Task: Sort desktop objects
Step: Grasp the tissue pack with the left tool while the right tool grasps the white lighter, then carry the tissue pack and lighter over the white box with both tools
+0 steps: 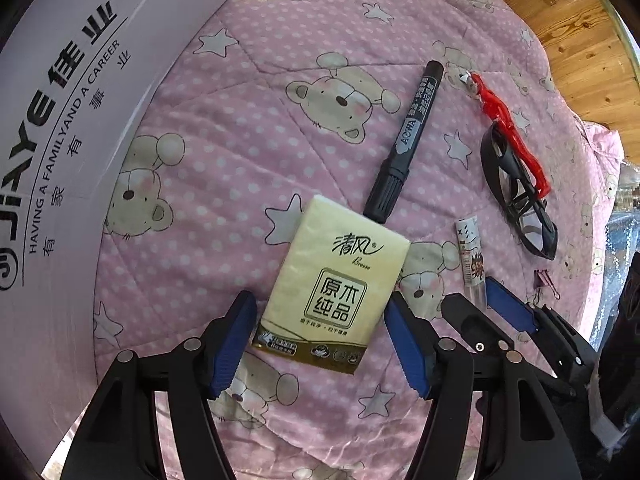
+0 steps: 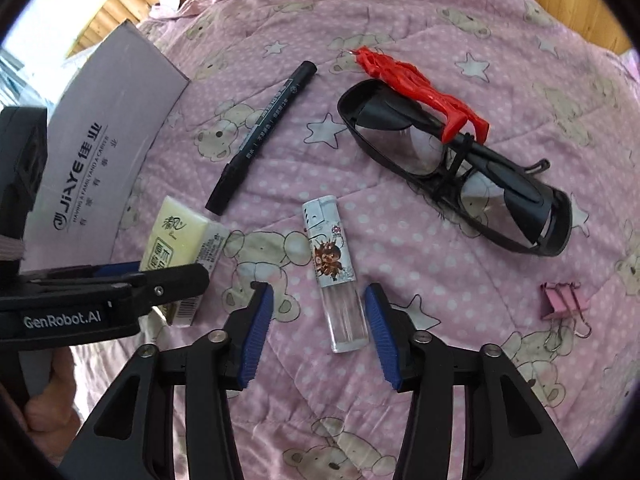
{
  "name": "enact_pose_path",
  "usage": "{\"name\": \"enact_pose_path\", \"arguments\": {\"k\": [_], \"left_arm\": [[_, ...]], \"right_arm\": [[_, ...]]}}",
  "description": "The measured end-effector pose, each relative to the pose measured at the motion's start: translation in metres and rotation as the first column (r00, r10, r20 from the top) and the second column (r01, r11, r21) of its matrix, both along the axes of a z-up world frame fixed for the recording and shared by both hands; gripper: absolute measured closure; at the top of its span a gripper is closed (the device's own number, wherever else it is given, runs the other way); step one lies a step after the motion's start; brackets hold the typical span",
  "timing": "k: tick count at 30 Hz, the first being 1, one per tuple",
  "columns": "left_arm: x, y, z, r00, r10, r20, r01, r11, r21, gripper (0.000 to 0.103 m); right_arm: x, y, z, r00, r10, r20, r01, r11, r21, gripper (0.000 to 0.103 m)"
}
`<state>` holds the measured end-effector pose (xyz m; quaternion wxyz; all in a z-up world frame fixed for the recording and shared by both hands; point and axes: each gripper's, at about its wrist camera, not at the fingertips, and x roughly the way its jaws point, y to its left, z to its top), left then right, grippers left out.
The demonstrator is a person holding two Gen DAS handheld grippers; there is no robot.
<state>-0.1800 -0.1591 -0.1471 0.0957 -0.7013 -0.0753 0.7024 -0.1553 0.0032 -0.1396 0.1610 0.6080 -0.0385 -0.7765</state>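
Grippers are both spread wide over a pink teddy-bear quilt (image 1: pixel 224 184). Left gripper (image 1: pixel 320 344) has its blue pads on either side of a yellow tissue pack (image 1: pixel 332 280), not touching it as far as I can see, pack lying flat with its near end between the fingers. Right gripper (image 2: pixel 318 334) is likewise open, straddling the clear near end of a small white lighter (image 2: pixel 332 268) with a cartoon sticker, gaps visible on both sides.

Rest of the stuff on the quilt: a black marker (image 1: pixel 404 140) lies diagonally just beyond the tissue pack, its near tip almost at the pack's far corner. Further right sit black glasses (image 2: pixel 452 160) with a red plastic piece (image 2: pixel 416 84) lying across the far rim, seemingly tied on by a thin black cord. A pink binder clip (image 2: pixel 562 300) sits near the right edge, well apart from the lighter. Off to the left is a lavender cardboard box (image 1: pixel 72 120) printed "JIAYE". Wood paneling (image 1: pixel 576 28) shows beyond the quilt.
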Motion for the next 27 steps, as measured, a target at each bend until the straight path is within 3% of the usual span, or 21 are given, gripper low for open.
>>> {"name": "enact_pose_path", "arguments": {"k": [2, 14, 27], "left_arm": [[0.0, 0.0, 0.003, 1.0, 0.001, -0.026, -0.001, 1.0, -0.007, 0.044], [0.011, -0.008, 0.041, 0.996, -0.002, -0.09, 0.007, 0.999, 0.051, 0.048], [0.042, -0.025, 0.089, 0.988, 0.001, -0.152, 0.014, 0.995, 0.102, 0.048]], "right_arm": [[0.0, 0.002, 0.0, 1.0, 0.007, -0.011, -0.006, 0.998, 0.056, 0.083], [0.006, 0.02, 0.031, 0.996, -0.082, 0.019, 0.083, 0.992, -0.093, 0.084], [0.033, 0.001, 0.073, 0.998, -0.054, -0.019, 0.051, 0.991, -0.121, 0.084]]}}
